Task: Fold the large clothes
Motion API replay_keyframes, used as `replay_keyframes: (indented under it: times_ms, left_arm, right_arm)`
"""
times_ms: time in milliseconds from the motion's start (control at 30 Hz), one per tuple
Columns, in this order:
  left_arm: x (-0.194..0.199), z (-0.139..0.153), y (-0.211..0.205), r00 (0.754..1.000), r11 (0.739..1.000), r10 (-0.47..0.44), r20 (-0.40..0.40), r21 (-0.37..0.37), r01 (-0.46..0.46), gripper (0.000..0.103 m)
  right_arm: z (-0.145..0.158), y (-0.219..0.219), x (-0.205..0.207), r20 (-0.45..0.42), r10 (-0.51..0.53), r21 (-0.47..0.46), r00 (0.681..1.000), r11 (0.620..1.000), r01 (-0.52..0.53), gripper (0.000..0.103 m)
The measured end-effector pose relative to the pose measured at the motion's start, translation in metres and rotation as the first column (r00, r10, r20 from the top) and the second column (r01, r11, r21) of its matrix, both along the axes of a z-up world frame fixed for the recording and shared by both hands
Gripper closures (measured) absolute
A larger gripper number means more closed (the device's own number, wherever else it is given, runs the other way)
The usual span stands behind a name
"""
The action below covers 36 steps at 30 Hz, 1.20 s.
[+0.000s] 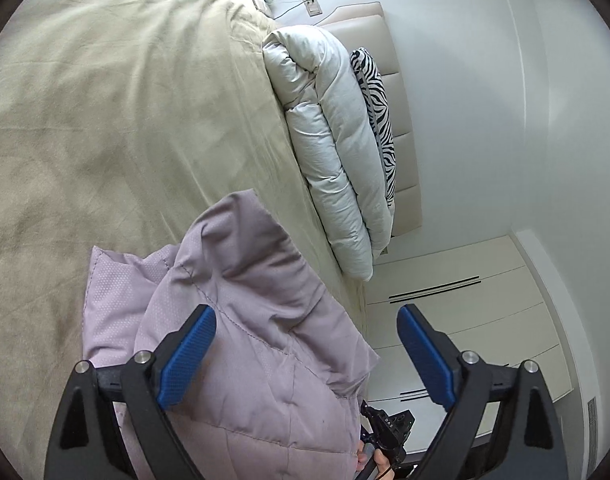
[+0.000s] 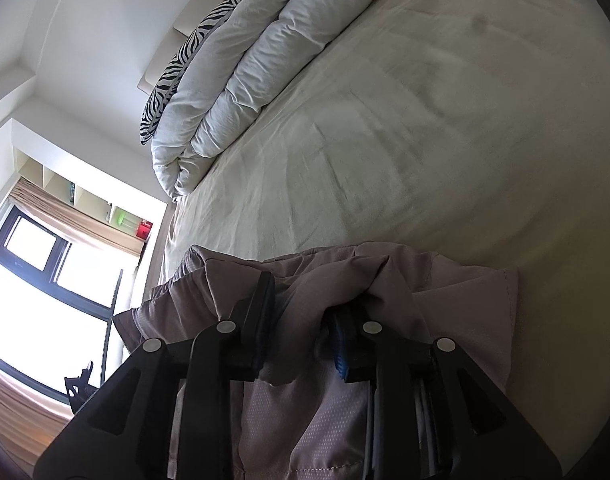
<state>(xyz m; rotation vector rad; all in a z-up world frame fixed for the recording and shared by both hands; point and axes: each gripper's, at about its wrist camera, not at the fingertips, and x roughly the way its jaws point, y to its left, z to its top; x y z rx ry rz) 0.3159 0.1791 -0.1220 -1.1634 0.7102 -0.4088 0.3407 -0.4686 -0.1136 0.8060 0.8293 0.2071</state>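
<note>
Both tongs: right grips mauve jacket; left gapes above it.

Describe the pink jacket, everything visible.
The jacket is pale mauve-pink, quilted and puffy, with stitched seams and a fine dotted weave. It lies crumpled at the edge of the bed. The right gripper has a bunched fold between its fingers. The left gripper hangs open over it, not gripping.

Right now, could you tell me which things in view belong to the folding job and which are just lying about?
Job: mauve quilted garment, left gripper, right gripper, bed sheet as folding surface.

Lying about: rolled white duvet, zebra-print pillow.
</note>
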Motion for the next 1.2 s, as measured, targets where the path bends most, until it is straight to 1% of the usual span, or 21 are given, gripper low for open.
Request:
replay_keyframes:
  times_ms: [33,67,100,133,167,233,300,367,433,500,533,567,667,733,800,867,900,1000,1100,1133,1200]
  left_arm:
    - [-0.003,0.006,-0.008,1.000,1.000,-0.015,0.011,0.027,0.015,0.010]
    - [-0.006,0.011,-0.015,0.999,0.998,-0.033,0.020,0.052,0.032,0.010]
    - [-0.008,0.016,-0.024,0.998,0.996,-0.050,0.028,0.075,0.048,0.010]
    - [-0.009,0.020,-0.031,0.997,0.994,-0.065,0.036,0.094,0.062,0.010]
    - [-0.011,0.023,-0.039,0.996,0.991,-0.082,0.046,0.115,0.076,0.010]
    - [-0.012,0.031,-0.054,0.992,0.981,-0.109,0.063,0.166,0.097,0.010]
    - [-0.013,0.039,-0.070,0.987,0.971,-0.137,0.079,0.210,0.117,0.010]
    - [-0.014,0.048,-0.087,0.981,0.951,-0.163,0.103,0.282,0.129,0.010]
    - [-0.014,0.054,-0.102,0.977,0.931,-0.175,0.118,0.343,0.125,0.010]
    - [-0.015,0.055,-0.111,0.979,0.918,-0.168,0.119,0.380,0.111,0.010]
    - [-0.015,0.055,-0.114,0.980,0.912,-0.161,0.118,0.397,0.102,0.010]
    - [-0.016,0.054,-0.117,0.981,0.905,-0.156,0.118,0.415,0.094,0.011]
    - [-0.013,0.047,-0.122,0.985,0.873,-0.139,0.105,0.482,0.072,0.011]
    - [-0.005,0.036,-0.120,0.991,0.852,-0.111,0.075,0.520,0.056,0.011]
    - [0.001,0.023,-0.114,0.996,0.843,-0.076,0.037,0.537,0.045,0.014]
    - [0.008,0.012,-0.106,0.998,0.852,-0.054,0.015,0.522,0.038,0.014]
    - [0.011,0.009,-0.104,0.999,0.851,-0.052,0.012,0.524,0.037,0.015]
    - [0.017,0.008,-0.106,0.999,0.825,-0.051,0.012,0.564,0.035,0.015]
    - [0.026,0.001,-0.109,0.999,0.795,-0.046,0.001,0.606,0.036,0.015]
    - [0.029,-0.001,-0.109,0.999,0.793,-0.043,-0.001,0.608,0.034,0.015]
    - [0.032,-0.004,-0.110,0.999,0.785,-0.039,0.004,0.619,0.028,0.015]
  right_arm:
    - [0.002,-0.001,-0.001,0.003,0.000,0.000,1.000,1.000,0.000,0.068]
    - [0.004,-0.003,-0.003,0.009,0.001,0.010,1.000,1.000,-0.001,0.048]
    - [0.006,-0.005,-0.005,0.018,0.005,0.030,1.000,1.000,-0.005,0.021]
    - [0.010,-0.006,-0.006,0.028,0.002,0.038,1.000,0.999,-0.003,0.009]
    - [0.015,-0.007,-0.010,0.043,-0.008,0.037,0.999,0.999,0.006,0.004]
    - [0.026,-0.009,-0.014,0.037,-0.004,0.030,0.999,1.000,0.003,0.004]
    - [0.037,-0.003,-0.019,-0.006,0.025,0.014,1.000,1.000,-0.025,0.004]
    - [0.056,0.014,-0.029,-0.008,0.085,-0.058,0.996,0.995,-0.085,0.005]
    - [0.079,0.042,-0.042,-0.004,0.155,-0.165,0.988,0.974,-0.154,0.017]
    - [0.095,0.079,-0.056,-0.026,0.227,-0.250,0.973,0.941,-0.226,0.048]
    - [0.098,0.098,-0.065,-0.038,0.267,-0.275,0.963,0.924,-0.267,0.057]
    - [0.100,0.120,-0.074,-0.049,0.304,-0.307,0.951,0.902,-0.305,0.070]
    - [0.095,0.179,-0.098,-0.084,0.399,-0.416,0.913,0.819,-0.396,0.070]
    - [0.084,0.205,-0.100,-0.111,0.417,-0.458,0.902,0.784,-0.419,0.070]
    - [0.072,0.217,-0.088,-0.136,0.391,-0.490,0.910,0.772,-0.405,0.070]
    - [0.058,0.219,-0.069,-0.175,0.358,-0.467,0.917,0.790,-0.398,0.070]
    - [0.052,0.221,-0.060,-0.191,0.350,-0.467,0.917,0.790,-0.398,0.070]
    - [0.040,0.226,-0.039,-0.210,0.329,-0.490,0.921,0.780,-0.390,0.070]
    - [0.030,0.228,-0.021,-0.231,0.317,-0.484,0.920,0.783,-0.391,0.071]
    - [0.028,0.229,-0.014,-0.235,0.314,-0.489,0.920,0.780,-0.391,0.071]
    - [0.023,0.231,-0.002,-0.246,0.315,-0.517,0.917,0.757,-0.399,0.071]
